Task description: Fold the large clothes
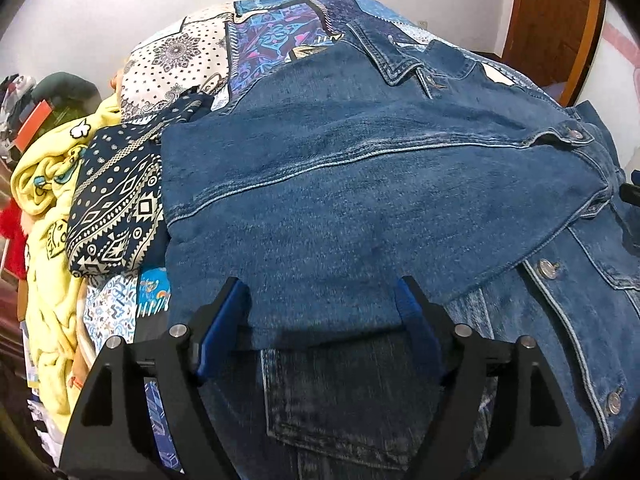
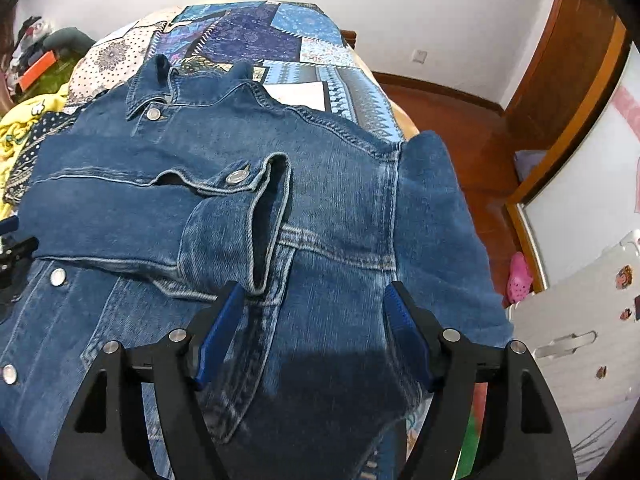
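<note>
A blue denim jacket (image 1: pixel 360 184) lies front up on the bed, its collar (image 1: pixel 404 64) at the far end. One sleeve is folded across the chest, and its cuff (image 2: pixel 256 216) with a metal button lies just ahead of my right gripper (image 2: pixel 316 292). That gripper is open low over the jacket's right side, with flat denim between its blue pads (image 2: pixel 222 328) and no grip on it. My left gripper (image 1: pixel 320 292) is open too, and it straddles the folded jacket's near edge without pinching it.
The bed carries a blue and white patchwork cover (image 2: pixel 256 36). Left of the jacket lie a navy patterned cloth (image 1: pixel 116 208) and a yellow blanket (image 1: pixel 44 200). To the right are a wooden floor (image 2: pixel 472 132), a white cabinet (image 2: pixel 580 320) and a pink shoe (image 2: pixel 519 276).
</note>
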A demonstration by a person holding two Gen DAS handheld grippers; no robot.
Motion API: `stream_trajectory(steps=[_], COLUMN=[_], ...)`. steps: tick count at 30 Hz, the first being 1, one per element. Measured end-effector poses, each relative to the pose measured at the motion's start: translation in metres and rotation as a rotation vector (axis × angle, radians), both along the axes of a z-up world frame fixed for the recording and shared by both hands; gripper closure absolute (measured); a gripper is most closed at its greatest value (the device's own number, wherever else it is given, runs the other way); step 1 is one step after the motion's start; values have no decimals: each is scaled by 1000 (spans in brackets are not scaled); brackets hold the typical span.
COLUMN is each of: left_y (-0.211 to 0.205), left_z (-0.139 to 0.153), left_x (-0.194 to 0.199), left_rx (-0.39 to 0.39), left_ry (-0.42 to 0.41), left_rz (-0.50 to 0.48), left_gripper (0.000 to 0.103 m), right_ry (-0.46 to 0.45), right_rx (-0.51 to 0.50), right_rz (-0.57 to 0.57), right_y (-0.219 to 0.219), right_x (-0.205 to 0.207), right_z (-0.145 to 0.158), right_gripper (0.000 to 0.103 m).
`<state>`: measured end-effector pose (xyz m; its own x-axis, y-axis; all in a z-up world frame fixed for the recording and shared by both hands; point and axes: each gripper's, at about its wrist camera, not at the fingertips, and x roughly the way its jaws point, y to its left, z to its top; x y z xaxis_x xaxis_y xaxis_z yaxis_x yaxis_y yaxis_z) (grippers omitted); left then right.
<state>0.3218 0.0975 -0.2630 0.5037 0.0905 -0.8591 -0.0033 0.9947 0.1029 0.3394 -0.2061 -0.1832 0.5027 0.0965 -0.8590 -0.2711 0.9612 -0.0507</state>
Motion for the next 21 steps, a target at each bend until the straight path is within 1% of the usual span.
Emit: stream_trajectory(steps=[4, 6, 9, 12, 14, 16, 17, 19, 21], left_y=[-8, -15, -26, -35, -42, -47, -51, -57, -62], left_z=[11, 20, 37, 50, 55, 56, 55, 50, 43], left_x=[-6, -7, -5, 3, 9, 16, 21, 26, 30], left_rx=[20, 22, 21, 0, -30, -60, -81, -98, -109], left_ry=[15, 8, -33, -68, -88, -88, -80, -63, -49], left_rz=[-45, -65, -75, -61, -57, -60, -64, -68, -67], left_gripper=[26, 26, 26, 24, 23, 23, 23, 23, 23], right_ry=[-26, -15, -6, 1, 17, 52, 82, 141, 181], right_rx=[65, 136, 203, 214, 214, 226, 244, 290, 333], right_rz=[-19, -26, -60, -139, -204, -263, -296, -340, -370], right_y=[-15, -30, -49, -77, -101, -122, -135, -155, -164], right_x=[-10, -14, -14, -13, -11, -8, -7, -4, -1], right_z=[15, 22, 30, 34, 31, 24, 18, 6, -5], right_gripper=[34, 33, 33, 33, 33, 33, 33, 33, 33])
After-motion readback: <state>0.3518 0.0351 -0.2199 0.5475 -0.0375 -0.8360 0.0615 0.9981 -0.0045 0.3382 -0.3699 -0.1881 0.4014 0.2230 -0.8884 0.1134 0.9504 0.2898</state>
